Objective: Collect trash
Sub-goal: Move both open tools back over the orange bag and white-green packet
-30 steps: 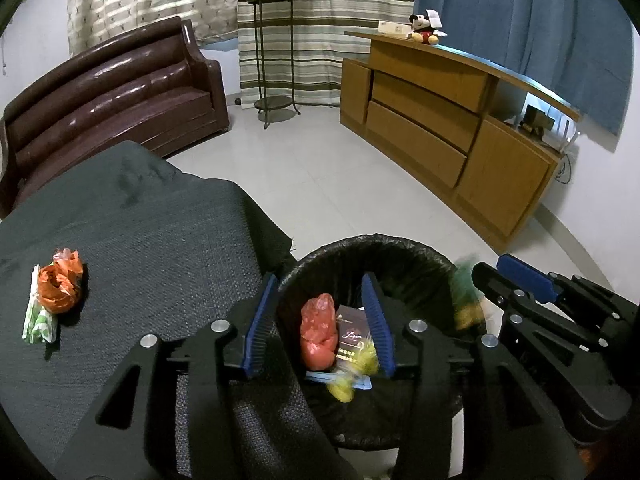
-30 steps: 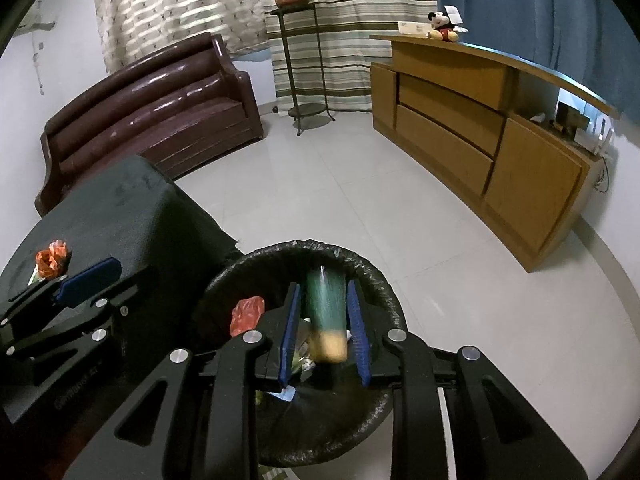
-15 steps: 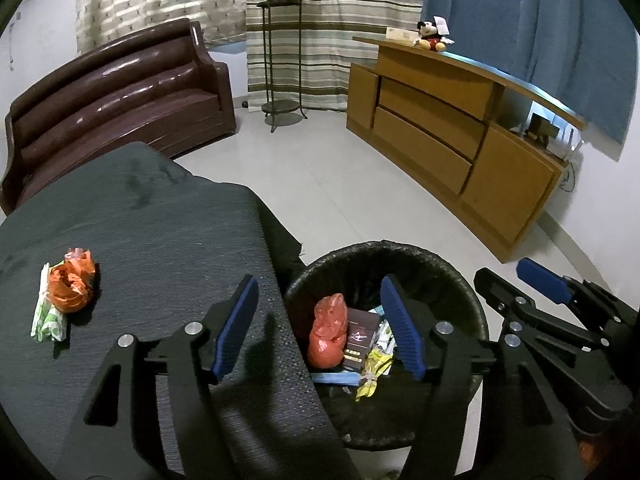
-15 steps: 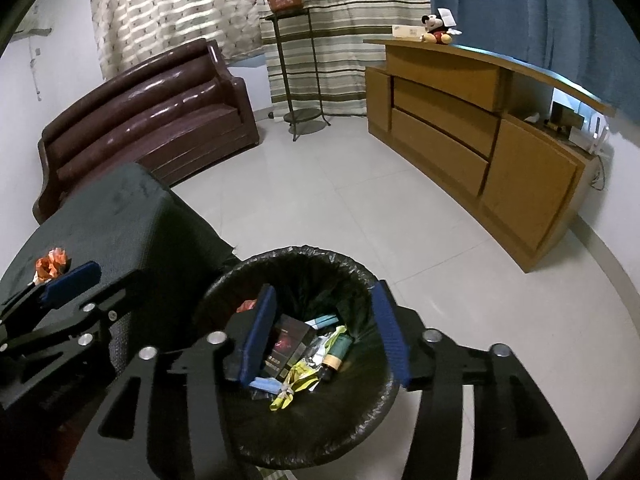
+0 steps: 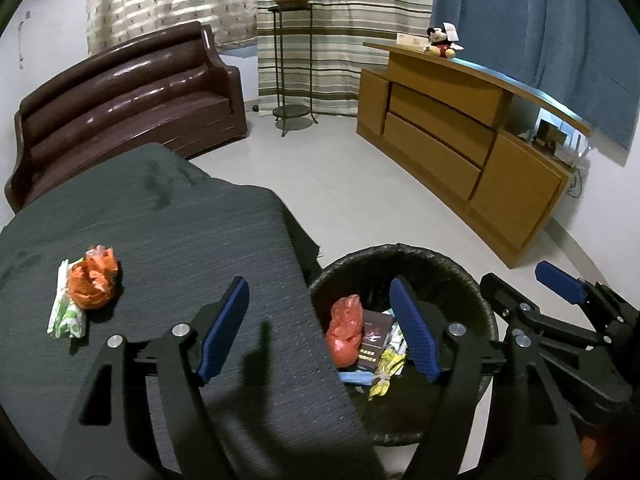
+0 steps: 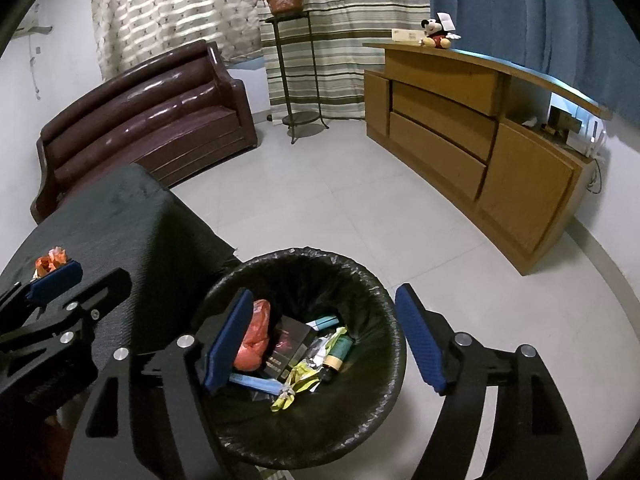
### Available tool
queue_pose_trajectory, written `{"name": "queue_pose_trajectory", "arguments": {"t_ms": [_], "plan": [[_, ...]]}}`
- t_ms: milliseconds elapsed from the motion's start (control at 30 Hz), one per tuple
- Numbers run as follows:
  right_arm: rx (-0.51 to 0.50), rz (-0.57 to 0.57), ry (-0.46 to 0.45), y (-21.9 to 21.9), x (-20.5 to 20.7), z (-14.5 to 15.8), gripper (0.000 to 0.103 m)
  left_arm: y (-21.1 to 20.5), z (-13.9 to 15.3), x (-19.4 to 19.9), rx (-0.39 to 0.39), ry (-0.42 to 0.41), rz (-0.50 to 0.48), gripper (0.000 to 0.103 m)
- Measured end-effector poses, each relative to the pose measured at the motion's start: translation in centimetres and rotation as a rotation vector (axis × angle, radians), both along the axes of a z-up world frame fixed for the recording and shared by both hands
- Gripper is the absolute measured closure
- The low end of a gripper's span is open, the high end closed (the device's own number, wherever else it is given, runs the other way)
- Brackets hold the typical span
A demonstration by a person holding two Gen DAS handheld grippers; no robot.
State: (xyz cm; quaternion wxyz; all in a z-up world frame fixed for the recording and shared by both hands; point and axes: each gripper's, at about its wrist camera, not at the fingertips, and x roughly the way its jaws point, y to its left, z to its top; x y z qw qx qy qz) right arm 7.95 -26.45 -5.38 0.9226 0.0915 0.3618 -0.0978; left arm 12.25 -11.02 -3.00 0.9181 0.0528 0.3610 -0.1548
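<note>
A black-lined trash bin (image 6: pixel 384 300) (image 5: pixel 448 268) stands on the floor beside the dark-clothed table (image 5: pixel 168 240). Inside lie a red bag (image 6: pixel 256 336), a dark box (image 6: pixel 286 346), a green bottle (image 6: pixel 338 354) and yellow wrappers. My right gripper (image 6: pixel 324 340) hangs over the bin, jaws opening, nothing between them. My left gripper (image 5: pixel 320 326) straddles the table edge and bin rim, jaws opening and empty. On the table at the left lie an orange crumpled wrapper (image 5: pixel 94 284) and a green-white packet (image 5: pixel 66 308).
A brown sofa (image 5: pixel 128 108) stands behind the table. A plant stand (image 6: pixel 296 80) is by the striped curtain, and a long wooden cabinet (image 6: pixel 480 136) with a plush toy (image 6: pixel 436 34) lines the right wall. Pale tiled floor (image 6: pixel 328 208) lies between them.
The right gripper let go of the green bottle, which now lies in the bin. Both grippers' jaws have spread wider. The left gripper's view shifted slightly left, over the table edge.
</note>
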Motion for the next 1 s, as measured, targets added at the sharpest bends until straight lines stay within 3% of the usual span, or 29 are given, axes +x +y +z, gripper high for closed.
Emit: {"name": "queue_pose_trajectory", "arguments": {"t_ms": [400,1000], "plan": [[0.000,0.063,0.009,3.5,0.4,0.2,0.031,5.5,0.5,-1.1,0.005,0.006,0.087,0.032],[0.000,0.274,-0.023,14.0,4.0,2.1,0.031,19.7,1.8,-1.8,0.019,-0.015,0.352,0.025]]}}
